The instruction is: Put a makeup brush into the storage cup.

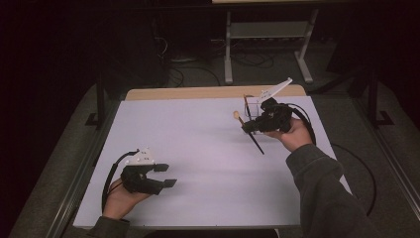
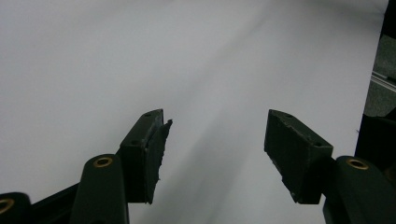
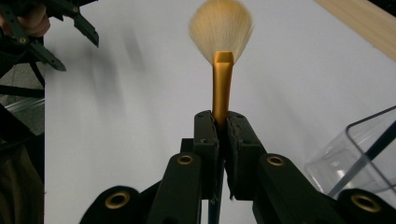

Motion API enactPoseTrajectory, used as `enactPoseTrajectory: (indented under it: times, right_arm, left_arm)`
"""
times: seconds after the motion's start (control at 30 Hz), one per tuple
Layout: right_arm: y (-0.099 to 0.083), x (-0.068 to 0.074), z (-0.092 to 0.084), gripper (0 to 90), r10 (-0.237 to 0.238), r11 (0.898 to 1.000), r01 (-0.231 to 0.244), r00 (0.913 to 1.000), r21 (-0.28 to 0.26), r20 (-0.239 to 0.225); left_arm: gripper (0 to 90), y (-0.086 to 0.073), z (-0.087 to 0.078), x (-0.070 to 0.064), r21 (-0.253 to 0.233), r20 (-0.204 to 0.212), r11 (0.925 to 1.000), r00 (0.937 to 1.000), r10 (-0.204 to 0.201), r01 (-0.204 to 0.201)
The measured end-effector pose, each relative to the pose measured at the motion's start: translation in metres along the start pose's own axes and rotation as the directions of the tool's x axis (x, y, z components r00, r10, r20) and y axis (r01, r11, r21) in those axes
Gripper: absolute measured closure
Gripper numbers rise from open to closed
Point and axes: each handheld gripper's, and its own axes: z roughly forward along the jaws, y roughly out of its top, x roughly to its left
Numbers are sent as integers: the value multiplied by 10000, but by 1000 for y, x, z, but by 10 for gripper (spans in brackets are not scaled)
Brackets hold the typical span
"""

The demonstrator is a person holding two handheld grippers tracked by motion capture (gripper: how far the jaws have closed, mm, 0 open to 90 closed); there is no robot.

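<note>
Bench [image 1: 208, 148]: a wide white sheet covers it, with a strip of bare wood along the far edge; the middle of the sheet lies open between the two hands.
Floor behind: grey, with dark cables and the legs of a metal frame [image 1: 267, 44] beyond the far edge of the bench.
Clear container [image 3: 359, 158]: see-through box standing at the far right of the bench, just beside the right gripper; a dark thin stick leans inside it.
Right gripper [image 3: 223, 135]: held above the far right part of the bench in the person's hand, with the container close behind it in the high view.
Right fingers [image 3: 243, 149]: closed tight on the gold ferrule of the brush, pads pressing it from both sides.
Brush [image 3: 221, 56]: fan of pale bristles standing clear beyond the fingertips, above the white sheet; its dark handle [image 1: 256, 143] runs down and out below the gripper, off the bench.
Left gripper [image 2: 215, 140]: low over the near left part of the bench, well apart from the brush and container.
Left fingers [image 2: 299, 154]: spread wide with nothing between them, bare white sheet showing through the gap.
</note>
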Motion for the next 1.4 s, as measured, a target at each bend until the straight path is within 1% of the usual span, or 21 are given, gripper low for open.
enactPoseTrajectory:
  times: [0.03,0.07,0.1,0.13,0.17,0.27,0.37,0.43,0.53,0.57,0.6,0.73,0.77,0.9,0.97,1.13,1.17,1.33,1.4]
  right_arm:
    - [1,-2,-1,830,-42,10000,42,10000,-30,73]
    - [3,-3,-3,830,61,10000,-61,10000,-45,52]
    - [4,-4,-4,829,30,10000,-29,9999,-29,105]
    - [4,-5,-5,829,119,9999,-118,9999,-69,107]
    - [5,-7,-6,829,67,9999,-65,9998,-81,207]
    - [8,-11,-9,828,163,9997,-158,9994,-167,289]
    - [11,-18,-13,827,239,9995,-229,9987,-229,453]
    - [13,-22,-14,826,195,9993,-176,9982,-324,566]
    - [17,-27,-17,826,267,9987,-240,9977,-446,627]
    - [18,-29,-17,825,223,9986,-189,9973,-494,698]
    - [19,-30,-18,825,302,9983,-266,9970,-512,718]
    - [24,-38,-21,824,384,9976,-333,9956,-603,850]
    - [25,-39,-22,824,409,9978,-358,9949,-555,926]
    - [30,-47,-26,824,500,9969,-432,9931,-652,1064]
    - [32,-51,-28,824,608,9967,-543,9920,-611,1109]
    - [36,-63,-29,824,710,9954,-620,9893,-735,1275]
    - [37,-66,-29,824,794,9948,-702,9886,-744,1281]
    - [45,-74,-30,824,896,9939,-790,9850,-766,1477]
    - [49,-77,-31,825,857,9941,-742,9843,-789,1546]
  left_arm:
    - [375,0,0,0,24,-4,10000,10000,-2,2]
    - [372,-1,0,0,-3,-10,10000,10000,-34,34]
    - [372,-1,-1,0,-6,-5,10000,10000,-80,80]
    - [371,-1,-1,1,10,-13,10000,10000,-55,55]
    - [371,-1,-1,2,13,-21,10000,10000,12,-12]
    - [370,-2,-2,2,-37,-30,9999,10000,-94,94]
    - [370,-3,-2,3,-6,-26,10000,10000,-67,67]
    - [370,-4,-3,3,-81,-45,9999,9999,-153,152]
    - [370,-4,-4,4,-83,-53,9998,9998,-169,169]
    - [370,-5,-4,4,-81,-60,9998,9999,-158,158]
    - [370,-5,-4,4,-92,-67,9998,9998,-180,179]
    - [368,-6,-5,6,-112,-76,9996,9997,-241,241]
    - [368,-6,-6,6,-106,-81,9998,9998,-190,189]
    - [361,-6,-6,6,-127,-84,9996,9996,-257,256]
    - [358,-7,-5,6,-102,-81,9996,9996,-255,254]
    - [355,-8,-5,7,-104,-39,9996,9996,-275,275]
    - [354,-8,-5,7,-111,-25,9996,9996,-275,275]
    - [353,-9,-6,8,-92,-33,9995,9996,-288,288]
    - [352,-9,-6,8,-94,-56,9994,9994,-333,332]
